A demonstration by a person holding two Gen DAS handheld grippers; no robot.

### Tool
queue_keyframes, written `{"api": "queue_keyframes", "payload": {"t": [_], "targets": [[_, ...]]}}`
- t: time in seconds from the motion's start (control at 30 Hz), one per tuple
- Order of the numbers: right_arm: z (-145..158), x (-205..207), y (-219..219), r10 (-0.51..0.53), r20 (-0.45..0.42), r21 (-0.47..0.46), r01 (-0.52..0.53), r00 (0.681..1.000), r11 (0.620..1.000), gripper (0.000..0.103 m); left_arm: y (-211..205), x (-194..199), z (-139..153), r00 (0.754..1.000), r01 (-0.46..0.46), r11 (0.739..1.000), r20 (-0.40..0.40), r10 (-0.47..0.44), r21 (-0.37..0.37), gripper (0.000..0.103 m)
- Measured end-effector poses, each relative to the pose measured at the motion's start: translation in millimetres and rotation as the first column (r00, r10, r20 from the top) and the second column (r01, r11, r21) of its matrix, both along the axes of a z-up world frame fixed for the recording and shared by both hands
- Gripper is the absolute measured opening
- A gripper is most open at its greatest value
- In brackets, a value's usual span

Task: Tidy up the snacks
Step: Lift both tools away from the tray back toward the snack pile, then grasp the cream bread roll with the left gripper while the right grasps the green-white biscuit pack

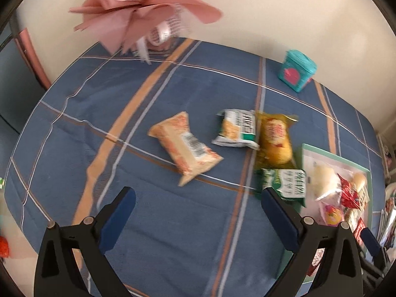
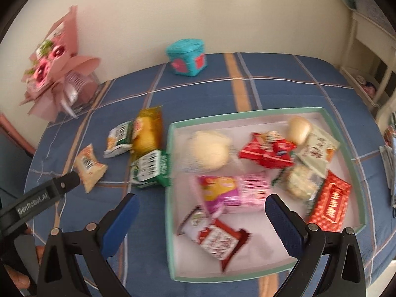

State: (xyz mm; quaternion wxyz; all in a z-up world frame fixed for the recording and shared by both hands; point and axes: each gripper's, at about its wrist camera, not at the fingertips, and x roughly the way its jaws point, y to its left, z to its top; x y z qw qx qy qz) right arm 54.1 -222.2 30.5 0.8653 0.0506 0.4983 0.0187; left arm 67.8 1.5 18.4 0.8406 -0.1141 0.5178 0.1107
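Loose snacks lie on the blue plaid cloth: an orange-and-white packet (image 1: 186,146) (image 2: 89,166), a green-and-white packet (image 1: 236,128) (image 2: 118,138), a yellow packet (image 1: 274,138) (image 2: 146,132) and a green packet (image 1: 284,183) (image 2: 152,169) against the tray. The green-rimmed tray (image 2: 170,173) (image 1: 334,152) holds several snacks, among them a pink packet (image 2: 235,189). My left gripper (image 1: 198,212) hovers open, near side of the orange-and-white packet, empty. My right gripper (image 2: 201,216) hangs open over the tray's near left part, empty.
A pink bouquet (image 1: 138,7) (image 2: 54,74) stands at the table's far left by the wall. A teal tin (image 1: 298,70) (image 2: 186,57) sits at the far edge. The left gripper's arm (image 2: 37,198) shows in the right wrist view. White furniture (image 2: 371,61) stands to the right.
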Motion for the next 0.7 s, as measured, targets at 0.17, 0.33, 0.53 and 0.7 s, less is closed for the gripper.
{"api": "queue_keyframes", "payload": {"t": [0.17,0.33,0.53,0.7], "targets": [[-4.0,0.6,31.3,0.058,-0.002,0.007,-0.058,0.998,0.998,0.103,27.5,-2.6,-2.5,0.999,-0.044,0.999,-0.004,0.044,-0.003,0.101],[-6.7,-0.1,59.4,0.111,0.005,0.019,-0.112,0.994,0.994,0.103,56.8,-9.1,-3.7,0.996,-0.091,0.996,-0.004,0.091,-0.001,0.101],[-15.0,0.5,84.1,0.163,-0.016,0.059,-0.162,0.986,0.985,0.103,82.0,-13.1,-5.8,0.99,-0.14,0.99,-0.003,0.14,-0.019,0.101],[-17.7,4.4,90.7,0.168,-0.024,0.078,-0.165,0.986,0.983,0.103,87.9,-11.2,-8.6,0.989,-0.147,0.988,-0.005,0.147,-0.041,0.101]]}}
